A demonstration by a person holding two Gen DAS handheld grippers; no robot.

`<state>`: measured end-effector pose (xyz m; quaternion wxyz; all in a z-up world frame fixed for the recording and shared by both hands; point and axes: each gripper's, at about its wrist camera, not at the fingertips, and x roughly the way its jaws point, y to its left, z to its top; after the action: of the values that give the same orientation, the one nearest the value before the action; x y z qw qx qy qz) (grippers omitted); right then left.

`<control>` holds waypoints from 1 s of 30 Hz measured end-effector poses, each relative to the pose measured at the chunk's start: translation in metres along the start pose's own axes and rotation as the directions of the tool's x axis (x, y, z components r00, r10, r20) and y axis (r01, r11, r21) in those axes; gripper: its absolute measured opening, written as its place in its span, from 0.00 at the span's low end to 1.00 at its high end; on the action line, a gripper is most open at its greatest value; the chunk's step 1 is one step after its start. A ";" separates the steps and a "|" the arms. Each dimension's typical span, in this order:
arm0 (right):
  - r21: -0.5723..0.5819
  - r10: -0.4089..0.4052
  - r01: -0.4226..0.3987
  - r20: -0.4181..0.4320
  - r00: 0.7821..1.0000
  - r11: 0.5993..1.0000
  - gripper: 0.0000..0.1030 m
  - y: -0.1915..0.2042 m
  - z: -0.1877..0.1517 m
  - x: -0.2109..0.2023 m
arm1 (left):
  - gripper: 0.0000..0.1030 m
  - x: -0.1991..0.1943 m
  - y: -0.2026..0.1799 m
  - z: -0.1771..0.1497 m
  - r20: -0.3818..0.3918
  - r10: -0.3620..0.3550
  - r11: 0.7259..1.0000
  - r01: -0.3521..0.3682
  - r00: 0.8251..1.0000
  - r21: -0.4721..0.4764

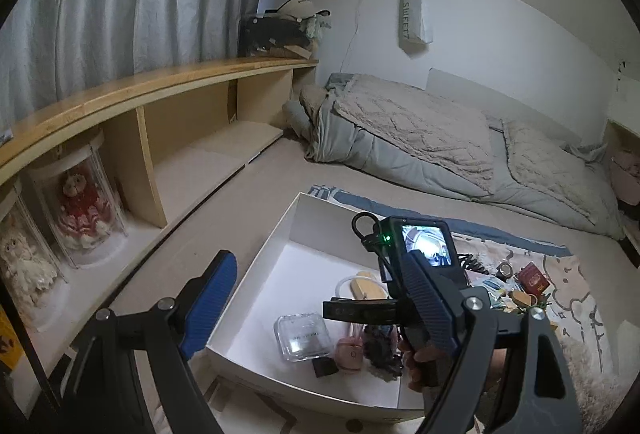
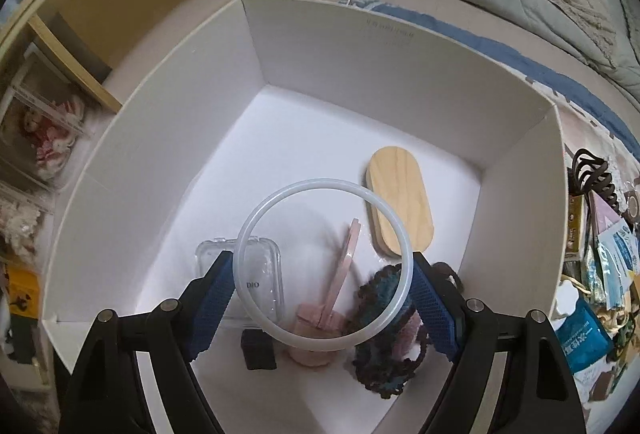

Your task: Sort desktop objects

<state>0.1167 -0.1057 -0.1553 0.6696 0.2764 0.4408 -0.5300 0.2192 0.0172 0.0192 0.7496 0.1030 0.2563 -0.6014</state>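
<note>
A white open box (image 2: 360, 46) lies on the bed. Inside it are a wooden oval piece (image 2: 400, 202), a clear plastic case (image 2: 212, 258), a pink folding mirror (image 2: 344, 254), a dark knitted item (image 2: 384, 354) and a small black cube (image 2: 258, 350). My right gripper (image 2: 324, 274) hangs over the box, pointing steeply down, shut on a white ring (image 2: 248, 226) that spans the gap from pad to pad. My left gripper (image 1: 318, 266) is open and holds nothing. It hovers at the box's (image 1: 256, 266) near left side, behind the right hand's unit (image 1: 424, 246).
Loose items lie right of the box: a blue pouch (image 2: 580, 338), paper packets, a coiled black cable (image 2: 592, 170) and a red booklet (image 1: 532, 276). A wooden shelf (image 1: 160, 82) with cased dolls (image 1: 80, 210) runs along the left. A folded grey quilt (image 1: 420, 138) lies behind.
</note>
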 end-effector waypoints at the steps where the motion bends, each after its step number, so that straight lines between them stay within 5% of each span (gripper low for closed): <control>1: -0.001 -0.002 0.002 -0.005 1.000 1.000 0.82 0.001 0.000 0.002 | 0.83 0.001 0.000 0.000 -0.003 0.002 1.000 -0.002 1.000 0.001; 5: 0.011 0.017 -0.017 -0.001 1.000 1.000 0.82 0.000 0.001 0.003 | 0.83 0.004 0.000 0.000 -0.009 0.004 1.000 -0.004 1.000 -0.002; 7: 0.056 0.045 -0.045 0.002 0.999 0.997 1.00 -0.005 0.001 0.004 | 0.83 0.004 0.000 0.000 -0.008 0.002 1.000 -0.002 1.000 -0.003; 13: 0.118 0.111 -0.113 0.028 0.993 0.987 1.00 -0.019 -0.008 -0.005 | 0.83 0.003 -0.006 -0.001 -0.006 0.001 1.000 -0.001 1.000 0.011; 20: -0.008 0.135 -0.135 0.148 0.980 0.991 1.00 -0.011 -0.015 -0.042 | 0.83 0.002 -0.017 0.000 -0.004 -0.001 1.000 0.001 1.000 0.029; 24: -0.107 0.104 -0.077 0.281 0.954 0.991 1.00 -0.003 -0.024 -0.071 | 0.83 0.000 -0.021 0.001 -0.013 -0.021 0.999 0.022 1.000 0.023; 30: -0.139 0.126 -0.080 0.359 0.925 0.987 1.00 -0.009 -0.028 -0.098 | 0.83 -0.007 -0.031 0.001 0.002 0.004 0.999 -0.004 1.000 0.042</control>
<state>0.0947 -0.0392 -0.0805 0.7827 0.1541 0.3246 -0.5083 0.1889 0.0145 0.0288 0.7487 0.1187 0.2430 -0.6053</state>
